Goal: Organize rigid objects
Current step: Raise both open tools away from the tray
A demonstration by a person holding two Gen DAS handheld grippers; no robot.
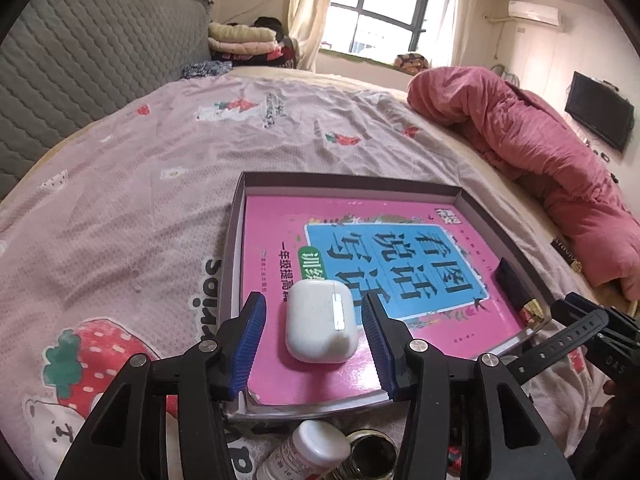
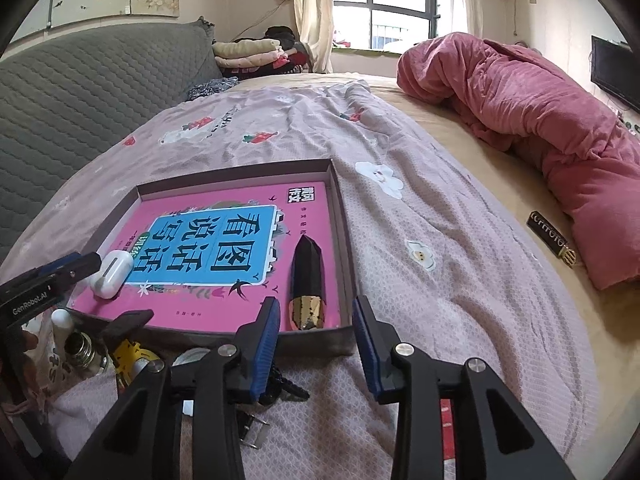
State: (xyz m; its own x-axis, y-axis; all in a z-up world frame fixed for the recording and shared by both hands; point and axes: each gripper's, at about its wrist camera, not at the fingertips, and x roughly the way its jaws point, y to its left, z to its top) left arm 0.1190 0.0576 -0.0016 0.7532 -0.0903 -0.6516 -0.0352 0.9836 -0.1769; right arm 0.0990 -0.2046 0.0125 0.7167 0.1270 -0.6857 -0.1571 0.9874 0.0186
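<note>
Plainly released, both sets of fingers. Left gripper [image 1: 314,322] parted around white earbud case [image 1: 319,322], blue pads [image 1: 251,338] standing clear of its sides, no contact visible. Case lying flat on pink book [image 1: 420,264], near the book's front-left corner, inside shallow grey box [image 1: 352,181] resting on the bed [image 1: 160,184]. Right gripper [image 2: 316,344] likewise spread, nothing between its pads, hovering over the box's front-right corner. Just beyond, black-and-gold faceted lipstick [image 2: 306,280] lying on the book along the box's right wall, gold end toward the front edge, black end pointing away. Seen from the right wrist, earbud case again at the book's front-left corner, left gripper's finger just beside it.

Outside the box, along its front edge on the strawberry-print sheet: small white-capped bottle [image 1: 312,448], round metal-rimmed item [image 1: 372,452], yellow object [image 2: 130,354], dark keys [image 2: 286,388], buckle of a strap [image 2: 252,428]. Black watch strap [image 1: 560,344] lying off the box's front-right corner. Pink quilt [image 2: 540,120] heaped along the bed's right edge, well apart from the box.
</note>
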